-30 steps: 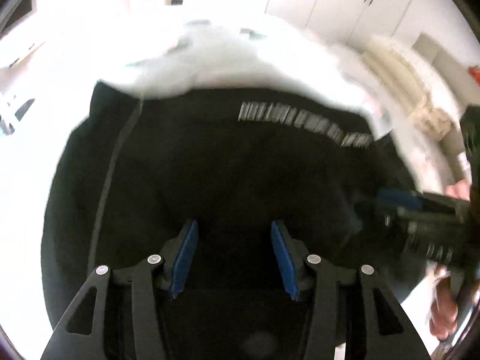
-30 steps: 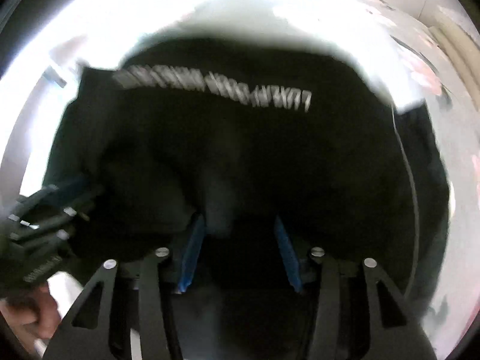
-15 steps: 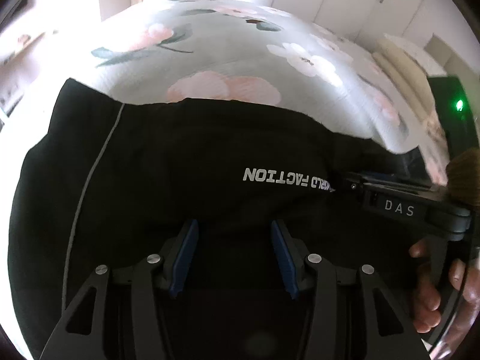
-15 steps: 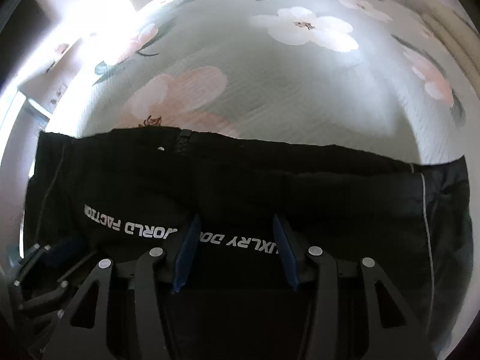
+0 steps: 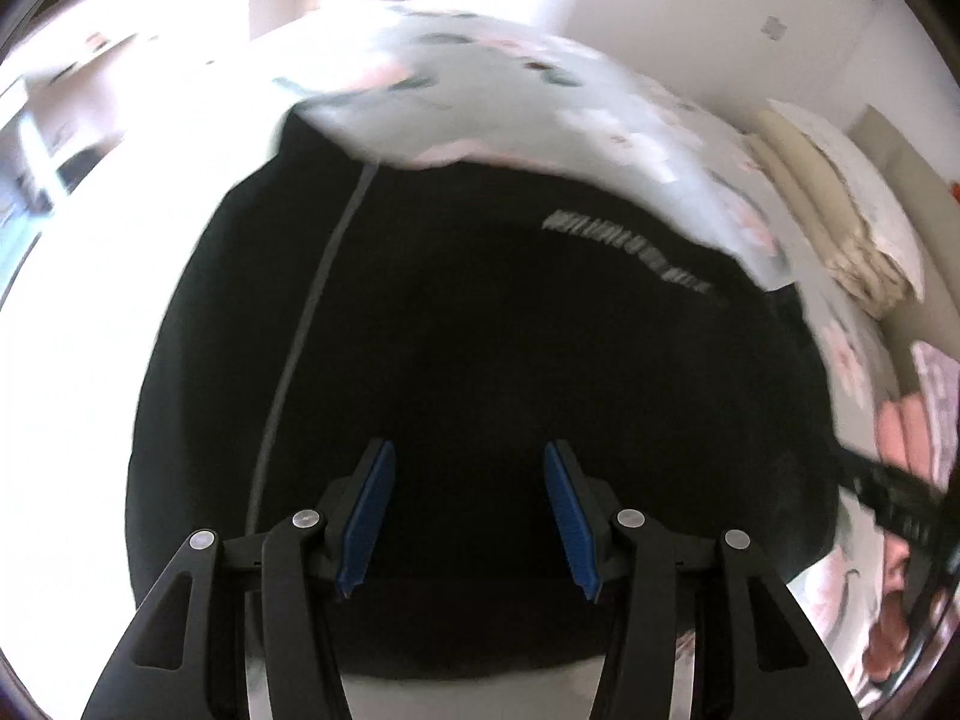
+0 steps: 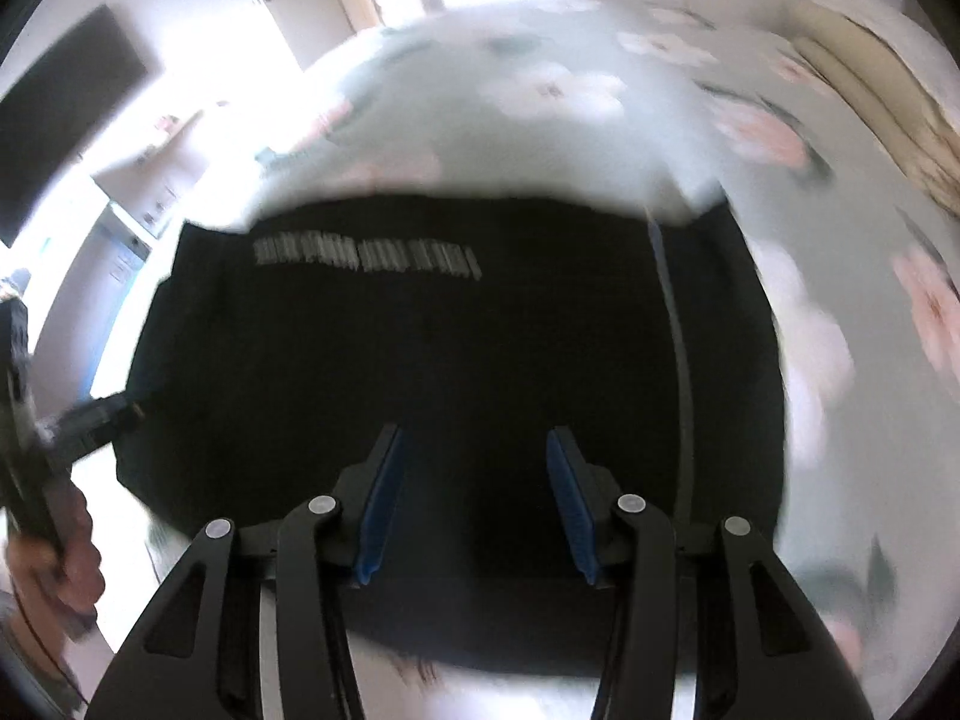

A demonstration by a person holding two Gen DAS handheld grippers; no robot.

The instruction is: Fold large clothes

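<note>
A large black garment (image 5: 480, 360) with a thin grey side stripe and a line of white lettering lies folded on a floral bedspread (image 5: 540, 96). It also fills the right wrist view (image 6: 450, 348). My left gripper (image 5: 468, 516) is open over the garment's near edge, nothing between its blue pads. My right gripper (image 6: 474, 498) is open too, above the near part of the cloth and empty. The right gripper (image 5: 888, 498) shows at the right edge of the left wrist view. The left gripper (image 6: 90, 420) shows at the left edge of the right wrist view. Both views are motion-blurred.
A stack of cream folded bedding (image 5: 840, 222) lies at the far right of the bed, also in the right wrist view (image 6: 882, 60). White wardrobes and a doorway stand behind the bed. A dark screen (image 6: 60, 114) hangs on the left wall.
Both grippers have pulled back and up from the garment. The lettering has moved further from me in both views. The jaws have stayed open.
</note>
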